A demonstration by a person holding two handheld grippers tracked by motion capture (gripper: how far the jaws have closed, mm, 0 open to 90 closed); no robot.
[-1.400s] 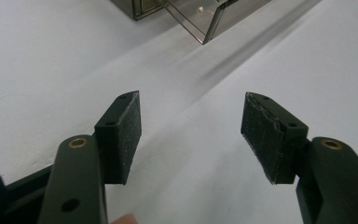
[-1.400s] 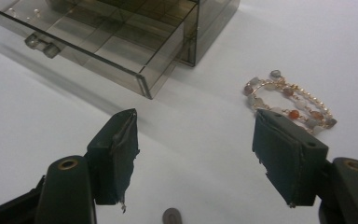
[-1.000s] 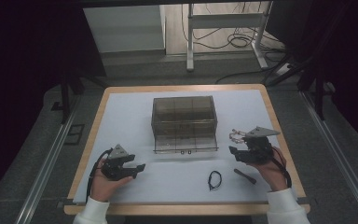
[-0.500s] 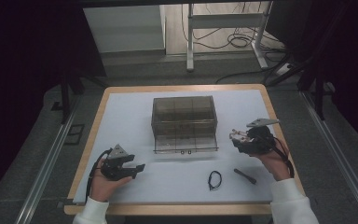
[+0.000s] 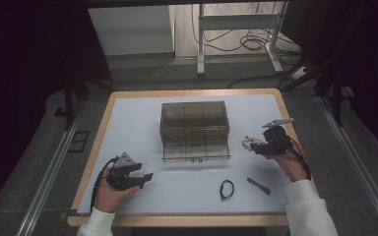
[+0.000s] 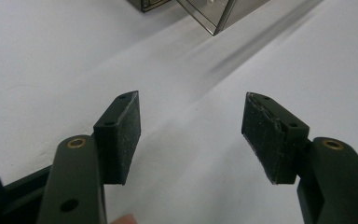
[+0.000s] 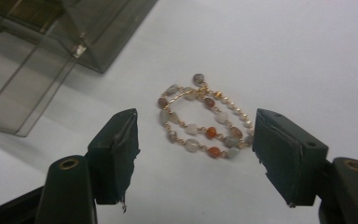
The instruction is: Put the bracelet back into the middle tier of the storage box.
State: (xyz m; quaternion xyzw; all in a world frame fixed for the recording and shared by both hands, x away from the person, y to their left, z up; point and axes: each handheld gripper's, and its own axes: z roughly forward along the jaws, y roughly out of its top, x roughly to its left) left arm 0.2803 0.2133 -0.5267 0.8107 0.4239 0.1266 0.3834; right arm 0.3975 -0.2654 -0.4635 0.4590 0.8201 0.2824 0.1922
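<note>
I am holding two claws over the white table (image 5: 142, 118), one in each hand. My left claw (image 5: 145, 178) is sitting released near my edge of the table, its jaws spread wide with nothing but bare tabletop between them, as the left gripper view is showing. Two small things are lying near me between my hands: one black loop (image 5: 226, 189) and, just to its right, one short dark stick (image 5: 258, 185); I cannot tell what either is made of. My right claw (image 5: 252, 146) is hovering farther out on the right side, also released, its two pads (image 7: 117, 144) standing well apart on either side of one beaded bracelet (image 7: 204, 122), not pressing on it. The bracelet is lying on the table just beside the box's right front corner, coiled in two rounds of grey, white and orange beads on a gold chain; from above it is looking like a pale blur. Beyond sits one smoky see-through box (image 5: 194, 123) at the table's middle, its front flap (image 5: 196, 149) folded down; the dividers inside are hard to count.
</note>
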